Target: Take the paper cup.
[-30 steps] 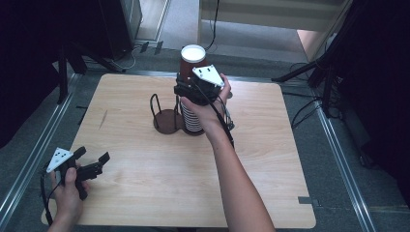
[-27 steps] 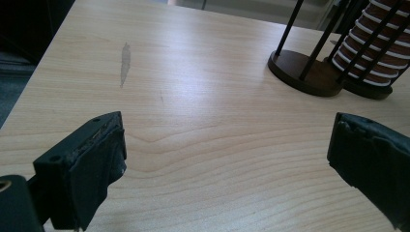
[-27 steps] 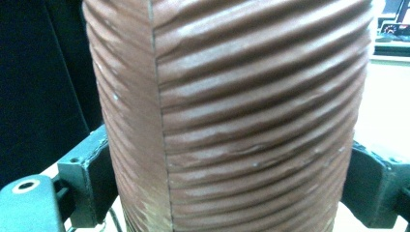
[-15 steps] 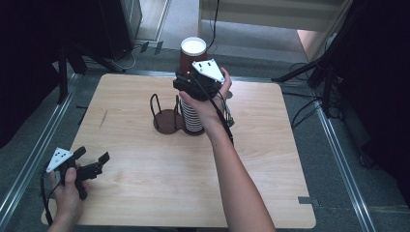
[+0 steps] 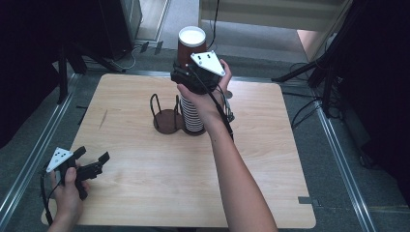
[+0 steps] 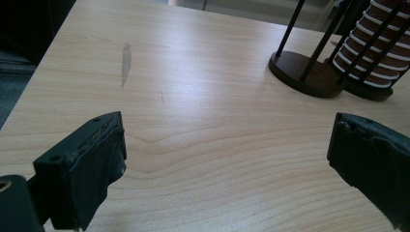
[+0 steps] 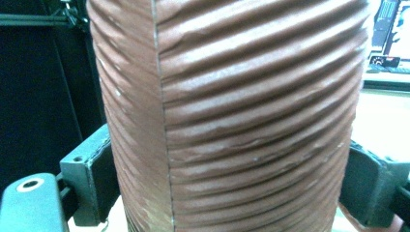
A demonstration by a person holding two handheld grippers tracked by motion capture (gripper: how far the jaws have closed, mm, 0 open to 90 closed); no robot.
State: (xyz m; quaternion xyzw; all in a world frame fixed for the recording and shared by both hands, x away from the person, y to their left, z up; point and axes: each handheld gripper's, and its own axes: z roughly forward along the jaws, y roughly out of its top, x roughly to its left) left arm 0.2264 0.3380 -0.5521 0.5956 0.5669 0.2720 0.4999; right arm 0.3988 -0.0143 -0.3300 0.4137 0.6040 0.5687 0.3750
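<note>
The right gripper point(image 5: 189, 72) clamps a ribbed brown paper cup point(image 5: 192, 44), one jaw pressing each side of its wall; the jaws have just been closing on it. The cup stands upright at the top of the cup stack point(image 5: 193, 116), which sits in a dark wire holder point(image 5: 167, 118) near the far middle of the wooden table point(image 5: 270, 159). The left gripper point(image 5: 89, 164) rests at the near left corner, its jaws spread wide with only bare tabletop between them.
</note>
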